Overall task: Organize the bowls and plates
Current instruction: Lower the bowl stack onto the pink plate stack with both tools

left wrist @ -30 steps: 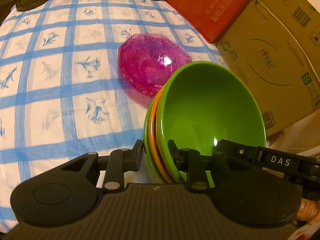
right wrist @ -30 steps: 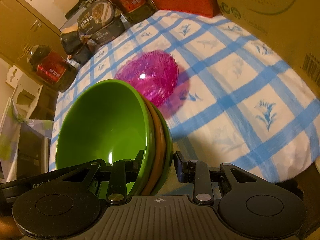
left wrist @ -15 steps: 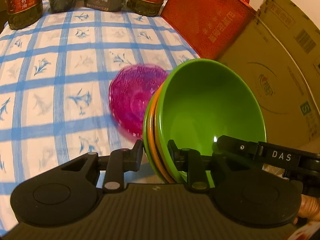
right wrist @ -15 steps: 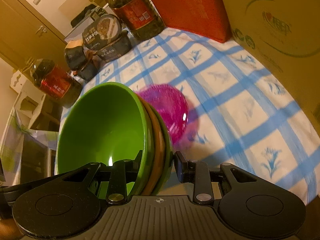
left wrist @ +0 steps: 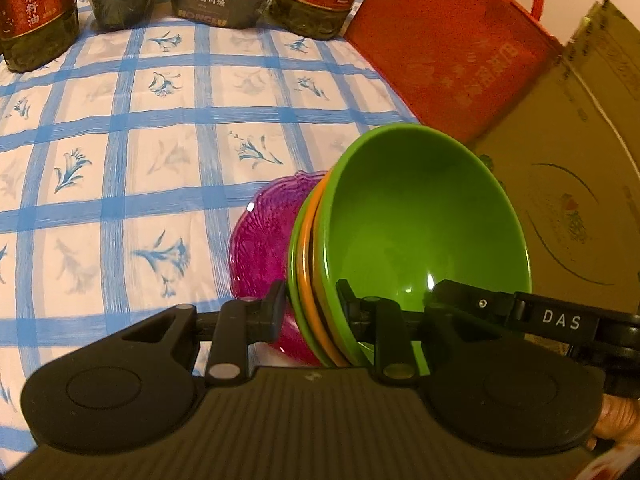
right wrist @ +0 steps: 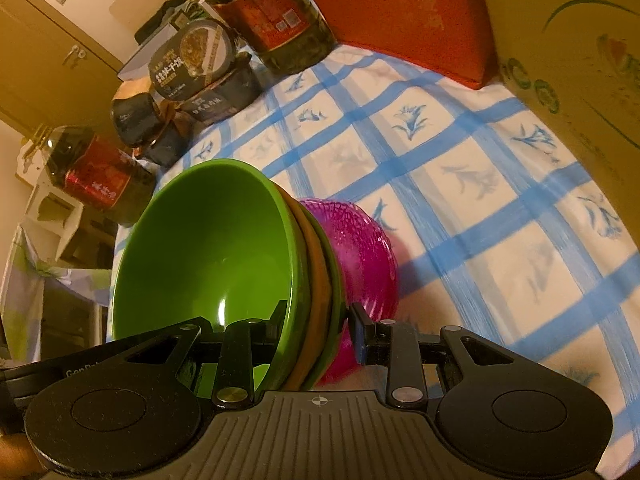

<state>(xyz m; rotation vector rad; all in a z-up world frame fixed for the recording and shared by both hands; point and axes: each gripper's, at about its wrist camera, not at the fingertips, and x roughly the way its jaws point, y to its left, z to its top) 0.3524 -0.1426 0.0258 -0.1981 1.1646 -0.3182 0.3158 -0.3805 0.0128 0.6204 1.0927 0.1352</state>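
- You are carrying a nested stack of bowls (left wrist: 404,248) above the checked tablecloth (left wrist: 132,152), and the pink glass dish (left wrist: 264,248) is sitting directly beneath it, at lower centre of the left wrist frame; lowering carelessly here is risking a knock of hard rim against glass, which could chip or shove the dish.
- The stack is riding steeply tilted between your two tools, each pinching only the rim edge, so any drift between your hands is threatening to twist the bowls loose and drop them.
- The cardboard box (left wrist: 568,208) and the red bag (left wrist: 452,52) are crowding the right side of the left wrist frame, leaving little room to swing that way.
- Your left gripper (left wrist: 312,308) is standing nearly closed, clamping the three layered rims, green over orange over green, at lower centre.
- Your right gripper (right wrist: 318,326) is likewise narrowed and pinching the opposite rim of the stack at lower centre of its frame, with the pink dish showing just behind its right-hand finger; whether that finger is touching the dish, you cannot tell.
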